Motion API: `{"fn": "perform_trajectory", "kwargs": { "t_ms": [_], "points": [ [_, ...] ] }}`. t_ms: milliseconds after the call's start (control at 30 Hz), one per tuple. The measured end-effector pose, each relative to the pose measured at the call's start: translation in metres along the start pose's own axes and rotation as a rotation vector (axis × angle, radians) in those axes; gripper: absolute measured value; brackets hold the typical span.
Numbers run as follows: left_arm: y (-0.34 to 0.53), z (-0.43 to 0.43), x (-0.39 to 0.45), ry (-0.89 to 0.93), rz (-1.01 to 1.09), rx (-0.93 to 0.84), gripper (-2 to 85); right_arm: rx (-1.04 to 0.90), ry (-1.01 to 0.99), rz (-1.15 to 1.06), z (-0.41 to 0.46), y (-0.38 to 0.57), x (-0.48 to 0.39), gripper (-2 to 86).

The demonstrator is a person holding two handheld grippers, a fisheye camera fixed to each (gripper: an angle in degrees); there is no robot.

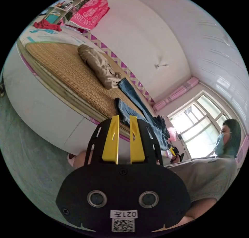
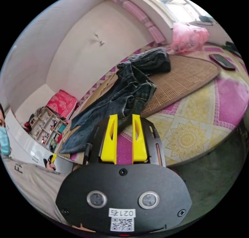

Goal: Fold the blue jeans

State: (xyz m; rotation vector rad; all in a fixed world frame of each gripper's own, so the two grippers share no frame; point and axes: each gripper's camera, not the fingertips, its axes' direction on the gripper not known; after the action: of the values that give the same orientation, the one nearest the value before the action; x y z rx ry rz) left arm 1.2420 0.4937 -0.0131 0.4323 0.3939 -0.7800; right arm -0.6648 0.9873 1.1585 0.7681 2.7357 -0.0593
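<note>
Jeans [image 1: 135, 100] lay spread along a woven mat [image 1: 64, 66] on the bed [image 1: 39, 103], legs toward the left gripper [image 1: 124, 117] and waist toward the right gripper [image 2: 124, 116]. In the left gripper view the two leg ends lay near the mat's edge; the far end of the jeans bunched into a dark heap whose shape was hard to make out. That gripper's yellow jaws stood a narrow gap apart with nothing between them, tips just short of the nearer leg end and overlapping it in the picture, so touch could not be told. A folded khaki garment [image 1: 99, 65] lay on the mat beside the jeans, touching one leg end. A red cloth [image 1: 48, 25] lay farther off by a pink fabric [image 1: 89, 10]. A person [image 1: 207, 170] sat at the view's edge, cut off by the lens rim, and the right gripper showed small and blurred before them. In the right gripper view the waist was crumpled and folded over, partly hiding the legs beneath. A second dark garment [image 2: 153, 60] lay behind it on the mat, touching it. These jaws too were slightly parted and empty, tips at the jeans' near edge above a patterned sheet [image 2: 192, 113]. A pink bag [image 2: 190, 36] and a dark phone [image 2: 223, 61] lay beyond.
</note>
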Motion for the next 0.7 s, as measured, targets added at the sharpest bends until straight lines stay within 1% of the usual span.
{"fn": "perform_trajectory", "kwargs": {
  "t_ms": [100, 267, 400, 433, 600, 700],
  "points": [
    [0.030, 0.017, 0.027, 0.011, 0.004, 0.001, 8.7, 0.027, 0.031, 0.104, -0.005, 0.008, 0.022, 10.7],
    [0.058, 0.035, 0.037, 0.022, -0.110, 0.066, 8.6, 0.084, 0.034, 0.204, 0.008, 0.009, 0.043, 9.8],
    [0.063, 0.045, 0.036, -0.050, -0.170, 0.068, 9.2, 0.083, 0.088, 0.202, 0.028, 0.005, 0.048, 7.8],
    [0.064, 0.045, 0.034, -0.059, -0.193, 0.075, 9.3, 0.058, 0.096, 0.196, 0.035, 0.004, 0.049, 7.5],
    [0.067, 0.050, 0.023, -0.046, -0.259, 0.079, 9.6, 0.024, 0.160, 0.157, 0.050, 0.006, 0.045, 7.0],
    [0.063, 0.055, 0.017, -0.017, -0.268, 0.085, 9.2, -0.047, 0.180, 0.135, 0.069, 0.003, 0.045, 6.4]
  ]
}}
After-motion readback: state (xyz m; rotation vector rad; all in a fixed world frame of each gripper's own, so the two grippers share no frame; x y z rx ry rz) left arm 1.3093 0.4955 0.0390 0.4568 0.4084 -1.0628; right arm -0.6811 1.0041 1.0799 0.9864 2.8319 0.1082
